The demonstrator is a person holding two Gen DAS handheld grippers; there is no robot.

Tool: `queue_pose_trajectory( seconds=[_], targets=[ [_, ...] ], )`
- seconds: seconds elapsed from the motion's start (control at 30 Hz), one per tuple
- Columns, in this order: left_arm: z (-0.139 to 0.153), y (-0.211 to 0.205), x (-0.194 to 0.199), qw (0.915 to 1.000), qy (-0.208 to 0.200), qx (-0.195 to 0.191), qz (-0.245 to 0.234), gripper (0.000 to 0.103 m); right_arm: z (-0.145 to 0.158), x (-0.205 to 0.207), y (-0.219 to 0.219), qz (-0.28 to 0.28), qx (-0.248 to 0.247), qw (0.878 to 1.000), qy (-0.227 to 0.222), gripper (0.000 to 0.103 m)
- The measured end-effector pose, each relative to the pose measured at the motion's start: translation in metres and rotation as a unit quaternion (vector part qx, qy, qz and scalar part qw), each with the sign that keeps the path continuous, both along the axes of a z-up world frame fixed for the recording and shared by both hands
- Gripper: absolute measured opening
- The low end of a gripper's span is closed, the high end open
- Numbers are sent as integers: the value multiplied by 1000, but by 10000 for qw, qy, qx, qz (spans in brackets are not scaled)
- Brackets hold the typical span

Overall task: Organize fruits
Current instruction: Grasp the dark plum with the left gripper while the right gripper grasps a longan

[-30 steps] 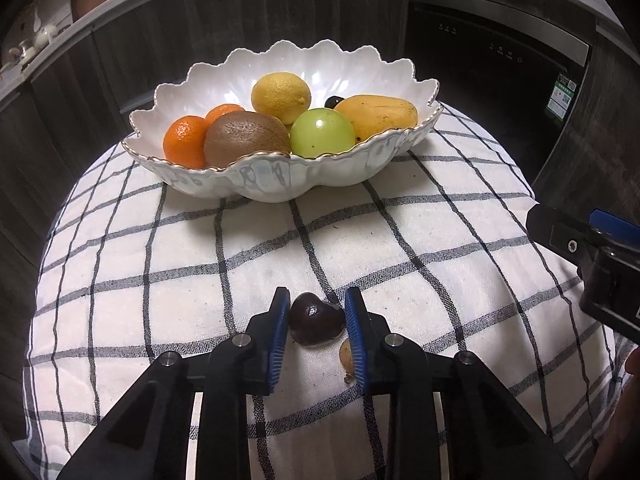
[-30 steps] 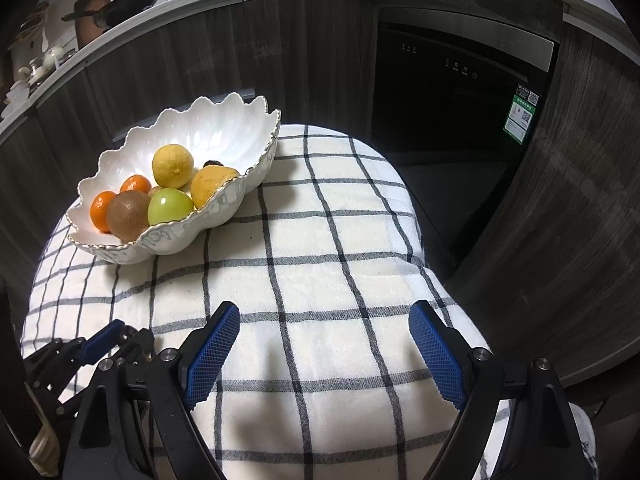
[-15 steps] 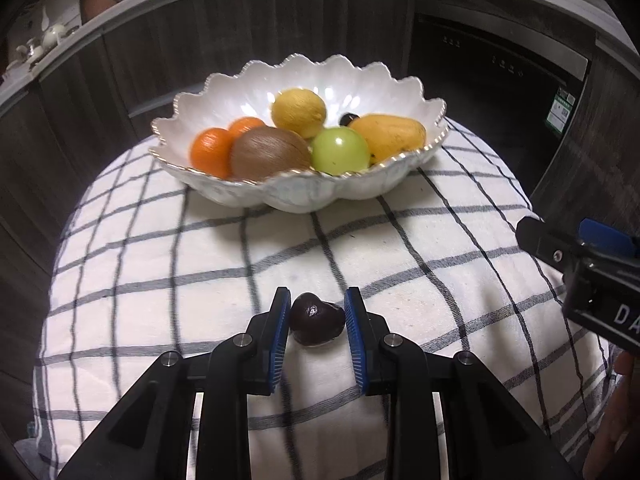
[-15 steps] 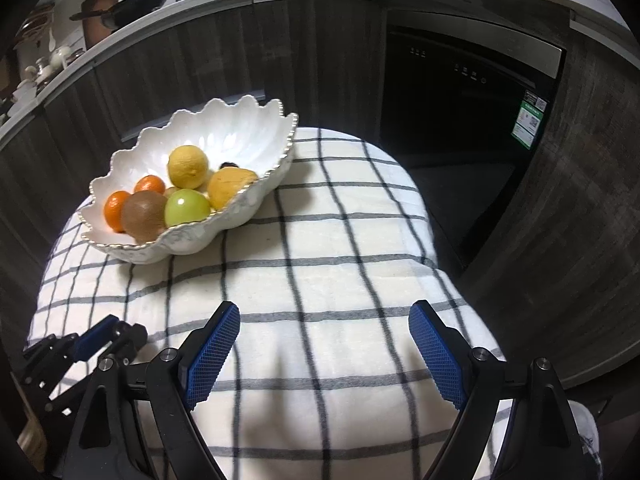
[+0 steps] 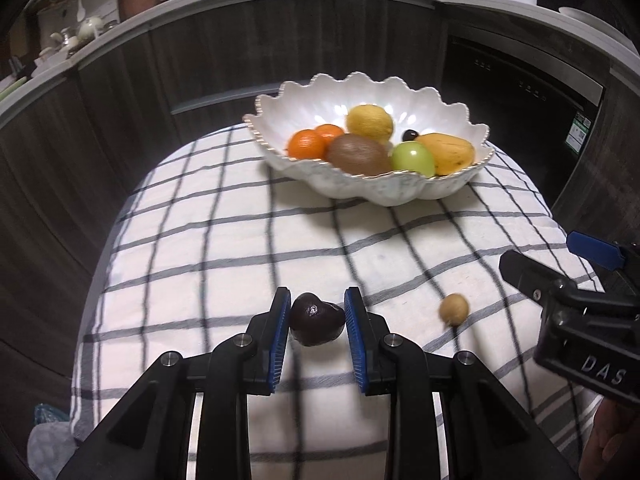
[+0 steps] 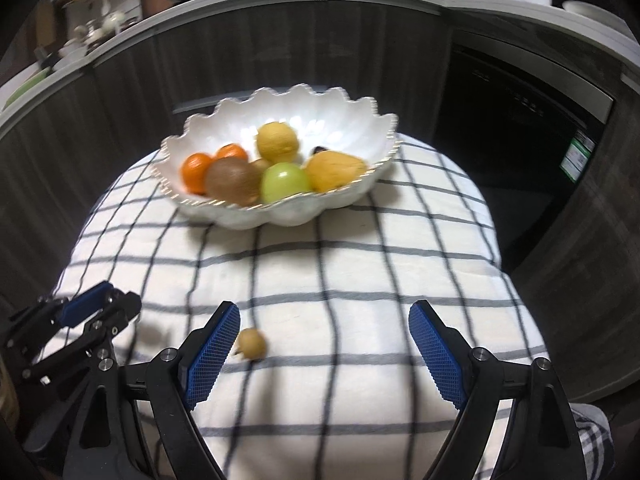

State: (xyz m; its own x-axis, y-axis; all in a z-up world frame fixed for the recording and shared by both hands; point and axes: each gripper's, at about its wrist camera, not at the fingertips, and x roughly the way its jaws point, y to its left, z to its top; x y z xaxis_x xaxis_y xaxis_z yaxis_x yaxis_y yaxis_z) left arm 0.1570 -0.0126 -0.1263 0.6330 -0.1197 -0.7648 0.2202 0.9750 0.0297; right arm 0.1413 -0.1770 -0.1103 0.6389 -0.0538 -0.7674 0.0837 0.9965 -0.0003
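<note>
My left gripper (image 5: 317,320) is shut on a dark cherry (image 5: 317,324) and holds it above the checked cloth. A small tan round fruit (image 5: 453,309) lies on the cloth to its right; in the right wrist view it (image 6: 251,344) sits just inside the left finger of my right gripper (image 6: 324,344), which is open and empty. The white scalloped bowl (image 5: 400,194) (image 6: 280,212) at the far side holds two oranges, a lemon, a kiwi, a green fruit, a yellow mango and a dark cherry.
The table is covered by a white cloth with dark checks (image 5: 240,248). Dark cabinets (image 5: 120,100) curve round behind it, with an oven (image 6: 520,128) at the right. The left gripper (image 6: 80,320) shows in the right wrist view.
My left gripper has lifted the cherry and swung left, so the bowl now sits to the right. The tan fruit that lay hidden under the fingers now shows. The right gripper has moved towards it.
</note>
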Motion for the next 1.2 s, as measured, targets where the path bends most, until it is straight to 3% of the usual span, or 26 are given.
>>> queue_pose_trajectory(
  seconds=[0.23,0.67,0.83,0.97,1.2],
  targets=[
    [-6,27,-9,9997,42,22,260,28,-16,3,29,371,-110,9991,153,85],
    [-10,46,-7,9990,21,-151,427,28,-38,16,41,431,-65,9979,469,58],
    [-10,47,-7,9989,6,-167,430,28,-46,17,41,431,34,9973,593,56],
    [-11,47,-7,9989,22,-171,431,28,-51,18,42,496,87,9964,683,40],
    [-12,45,-7,9991,14,-158,403,28,-53,19,41,560,183,9959,687,29]
  ],
)
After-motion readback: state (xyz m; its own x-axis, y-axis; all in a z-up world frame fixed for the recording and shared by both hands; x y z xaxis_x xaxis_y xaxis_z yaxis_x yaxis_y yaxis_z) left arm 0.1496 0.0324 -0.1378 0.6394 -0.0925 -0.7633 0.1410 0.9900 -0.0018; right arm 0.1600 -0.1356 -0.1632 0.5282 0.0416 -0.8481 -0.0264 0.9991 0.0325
